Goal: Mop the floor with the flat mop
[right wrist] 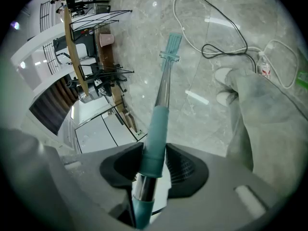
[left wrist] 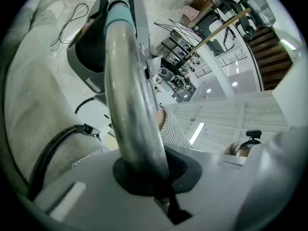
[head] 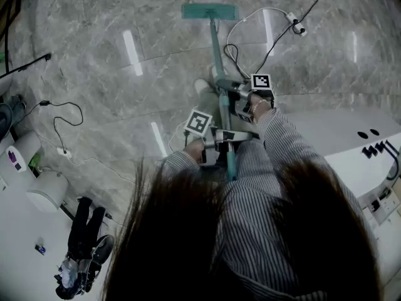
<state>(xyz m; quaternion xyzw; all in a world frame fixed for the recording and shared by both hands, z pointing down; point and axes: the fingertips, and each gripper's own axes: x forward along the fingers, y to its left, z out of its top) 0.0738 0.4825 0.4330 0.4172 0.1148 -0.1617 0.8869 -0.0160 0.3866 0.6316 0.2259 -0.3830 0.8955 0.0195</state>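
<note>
The flat mop has a teal head (head: 210,11) lying flat on the grey marble floor far ahead of me. Its handle (head: 217,55) runs back toward my body. My right gripper (head: 229,88) is shut on the handle, higher up the view. My left gripper (head: 227,135) is shut on it closer to me. In the right gripper view the teal sleeve of the handle (right wrist: 161,109) passes between the jaws of the right gripper (right wrist: 151,170), and the mop head (right wrist: 174,44) shows edge-on far off. In the left gripper view the bare metal handle (left wrist: 130,105) is clamped in the left gripper (left wrist: 149,172).
Black and white cables (head: 276,36) and a power strip (head: 294,24) lie on the floor right of the mop head. Another cable (head: 62,118) trails at left. A white counter (head: 369,162) stands at right, white furniture (head: 25,231) at lower left. My shoe (head: 203,86) is beside the handle.
</note>
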